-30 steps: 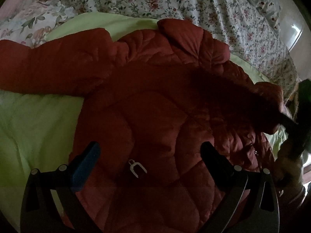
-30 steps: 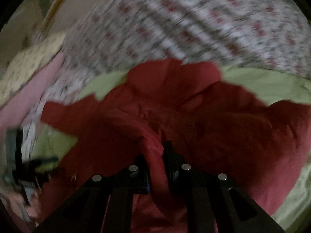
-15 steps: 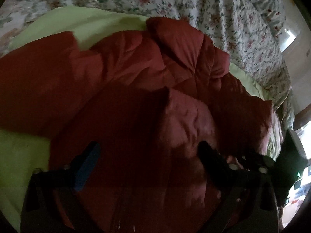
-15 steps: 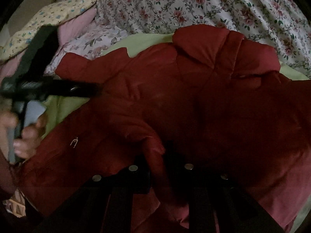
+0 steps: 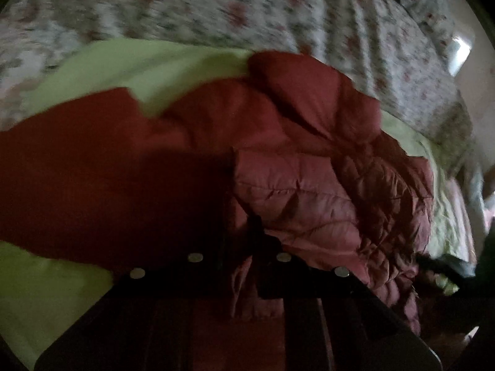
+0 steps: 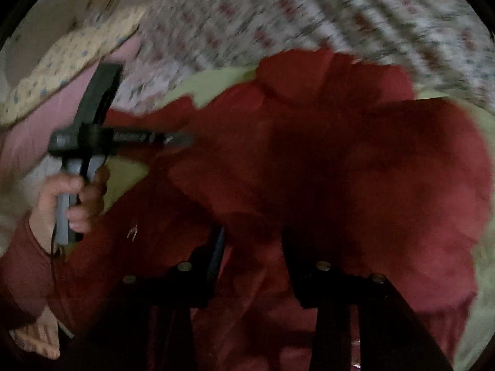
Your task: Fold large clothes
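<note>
A red quilted jacket [image 5: 294,191] lies spread on a lime-green sheet [image 5: 154,61], collar toward the far side. My left gripper [image 5: 243,232] is shut on a raised fold of the jacket's front. In the right wrist view the same jacket [image 6: 355,170] fills the middle. My right gripper [image 6: 253,235] has its jaws opening, with a ridge of jacket fabric lying loosely between the parted fingers. A hand [image 6: 74,198] holds the left gripper [image 6: 182,138] at the left, its tip over the jacket's left sleeve.
A floral bedspread [image 5: 278,9] covers the bed beyond the green sheet. A yellow patterned pillow [image 6: 71,61] and a pink one [image 6: 40,130] lie at the far left. The bed's edge drops off at the right [image 5: 458,216].
The left gripper has gone from wide open above the jacket to shut on a fold of it. The right gripper, earlier shut on a fold, has parted its fingers.
</note>
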Available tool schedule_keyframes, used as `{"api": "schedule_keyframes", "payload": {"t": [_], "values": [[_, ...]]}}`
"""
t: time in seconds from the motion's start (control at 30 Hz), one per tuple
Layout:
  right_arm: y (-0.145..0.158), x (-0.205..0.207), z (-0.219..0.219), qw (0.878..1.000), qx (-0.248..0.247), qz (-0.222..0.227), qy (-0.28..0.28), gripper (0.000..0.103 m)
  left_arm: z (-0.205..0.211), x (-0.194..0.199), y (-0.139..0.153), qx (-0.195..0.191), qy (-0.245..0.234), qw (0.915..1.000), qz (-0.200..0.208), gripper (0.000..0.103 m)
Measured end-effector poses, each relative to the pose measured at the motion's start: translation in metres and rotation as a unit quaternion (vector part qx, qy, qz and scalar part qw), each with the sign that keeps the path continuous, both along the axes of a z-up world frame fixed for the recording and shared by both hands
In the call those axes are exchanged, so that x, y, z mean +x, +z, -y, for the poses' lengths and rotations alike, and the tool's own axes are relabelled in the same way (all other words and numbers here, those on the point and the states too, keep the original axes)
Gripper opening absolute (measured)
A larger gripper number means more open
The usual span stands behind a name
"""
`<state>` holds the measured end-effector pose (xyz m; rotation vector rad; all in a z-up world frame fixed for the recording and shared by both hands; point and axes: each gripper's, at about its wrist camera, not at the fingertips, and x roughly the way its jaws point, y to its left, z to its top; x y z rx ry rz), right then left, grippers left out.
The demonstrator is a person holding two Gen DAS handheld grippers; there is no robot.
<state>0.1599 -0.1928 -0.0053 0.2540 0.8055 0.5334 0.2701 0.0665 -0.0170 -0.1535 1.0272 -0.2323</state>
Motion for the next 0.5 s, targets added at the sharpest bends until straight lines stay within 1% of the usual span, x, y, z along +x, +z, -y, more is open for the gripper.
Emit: {"api": "schedule_keyframes", "payload": {"t": [0.03, 0.1, 0.2, 0.27, 0.3, 0.33, 0.4, 0.43, 0.5], "values": [[0.003, -0.001, 0.008, 1.0, 0.0, 0.007, -0.02, 0.04, -0.005, -0.001, -0.001, 0.003, 0.006, 1.0, 0.001, 0.012], [0.009, -0.003, 0.029, 0.996, -0.016, 0.028, -0.081, 0.04, -0.012, -0.002, -0.006, 0.002, 0.007, 1.0, -0.001, 0.012], [0.006, 0.005, 0.051, 0.986, -0.059, 0.033, -0.153, 0.048, -0.009, -0.005, -0.011, 0.018, 0.005, 0.9998, 0.01, 0.012], [-0.003, 0.015, 0.058, 0.983, -0.066, 0.023, -0.17, 0.048, -0.006, -0.006, -0.011, 0.026, 0.004, 0.9995, 0.018, 0.012], [-0.012, 0.022, 0.061, 0.982, -0.07, 0.009, -0.178, 0.048, -0.005, -0.007, -0.012, 0.031, 0.004, 0.9993, 0.019, 0.012], [-0.018, 0.028, 0.063, 0.981, -0.073, -0.002, -0.181, 0.048, -0.003, -0.007, -0.012, 0.035, 0.002, 0.9992, 0.02, 0.014], [-0.036, 0.041, 0.061, 0.98, -0.079, -0.03, -0.183, 0.048, -0.003, -0.01, -0.008, 0.046, 0.007, 0.9986, 0.023, 0.022], [-0.041, 0.043, 0.061, 0.979, -0.081, -0.036, -0.182, 0.048, -0.005, -0.014, -0.003, 0.05, 0.014, 0.9982, 0.031, 0.024], [-0.051, 0.048, 0.056, 0.978, -0.096, -0.047, -0.181, 0.048, -0.009, -0.026, 0.01, 0.047, 0.02, 0.9972, 0.054, 0.024]]}}
